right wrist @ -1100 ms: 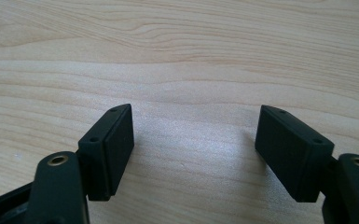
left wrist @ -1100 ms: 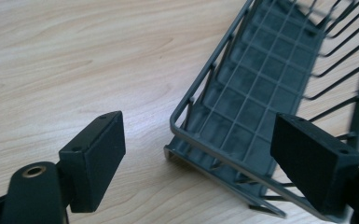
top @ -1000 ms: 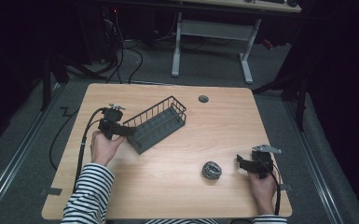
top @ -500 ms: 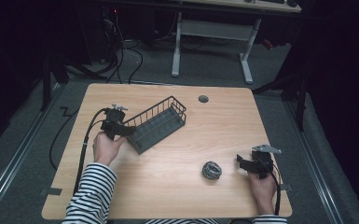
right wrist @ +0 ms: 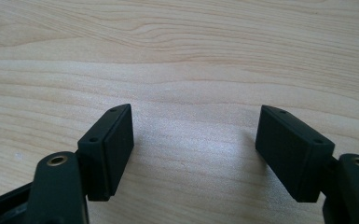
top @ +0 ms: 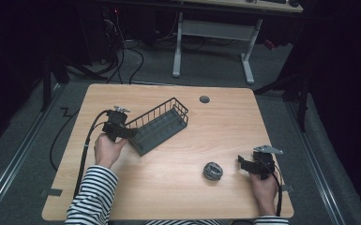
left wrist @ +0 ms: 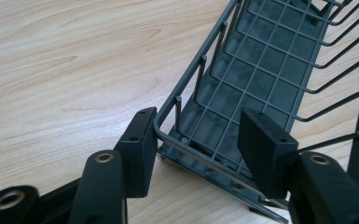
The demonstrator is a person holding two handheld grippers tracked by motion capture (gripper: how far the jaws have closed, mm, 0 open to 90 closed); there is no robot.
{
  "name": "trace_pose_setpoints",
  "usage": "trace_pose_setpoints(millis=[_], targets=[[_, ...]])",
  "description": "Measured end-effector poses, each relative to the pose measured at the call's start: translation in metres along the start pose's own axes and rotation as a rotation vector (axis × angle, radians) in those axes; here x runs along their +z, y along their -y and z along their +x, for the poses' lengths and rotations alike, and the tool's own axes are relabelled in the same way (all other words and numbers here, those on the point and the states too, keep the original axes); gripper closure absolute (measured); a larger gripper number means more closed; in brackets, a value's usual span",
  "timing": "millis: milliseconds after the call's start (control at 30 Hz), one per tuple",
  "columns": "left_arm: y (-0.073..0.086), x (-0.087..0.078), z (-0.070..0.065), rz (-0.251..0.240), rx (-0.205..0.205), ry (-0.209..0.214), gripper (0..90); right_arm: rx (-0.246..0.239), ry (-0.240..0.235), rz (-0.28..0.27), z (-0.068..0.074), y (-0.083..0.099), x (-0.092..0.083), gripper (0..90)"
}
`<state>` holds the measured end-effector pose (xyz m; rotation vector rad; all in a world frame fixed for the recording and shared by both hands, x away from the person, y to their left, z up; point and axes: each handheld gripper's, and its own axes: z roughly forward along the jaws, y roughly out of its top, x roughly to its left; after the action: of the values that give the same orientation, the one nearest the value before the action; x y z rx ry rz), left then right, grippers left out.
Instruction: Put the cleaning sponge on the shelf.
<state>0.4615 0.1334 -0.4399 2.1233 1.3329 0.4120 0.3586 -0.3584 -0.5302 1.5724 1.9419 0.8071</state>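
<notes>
A dark wire basket (top: 159, 126) lies slanted on the wooden table (top: 225, 131), left of middle. My left gripper (top: 130, 134) sits at its near left end. In the left gripper view the jaws have just been closing on that end of the basket (left wrist: 261, 70); one pad (left wrist: 140, 149) presses the rim's outer corner, the other stands over the basket floor, so my left gripper (left wrist: 203, 149) is shut on it. A metal scrubber ball (top: 212, 170) rests at the front right. Just right of it my right gripper (top: 240, 162) rests open, with bare wood between the jaws of the right gripper (right wrist: 196, 149).
A round grey grommet (top: 204, 99) sits in the table's far edge. The left gripper's cable (top: 86, 140) loops off the table's left side. A white desk frame (top: 215, 33) stands on the floor beyond the table.
</notes>
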Motion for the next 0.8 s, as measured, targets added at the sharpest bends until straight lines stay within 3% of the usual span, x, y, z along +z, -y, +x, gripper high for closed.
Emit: trace_pose_setpoints(millis=[533,800], targets=[[0.01,-0.005,-0.017,-0.023,0.017,0.031,48.3,0.001,-0.001,0.001,0.0,0.0,0.0,27.9],[0.017,-0.008,-0.029,-0.046,0.015,0.07,48.0,0.0,-0.001,0.001,0.0,0.0,0.0,28.0]])
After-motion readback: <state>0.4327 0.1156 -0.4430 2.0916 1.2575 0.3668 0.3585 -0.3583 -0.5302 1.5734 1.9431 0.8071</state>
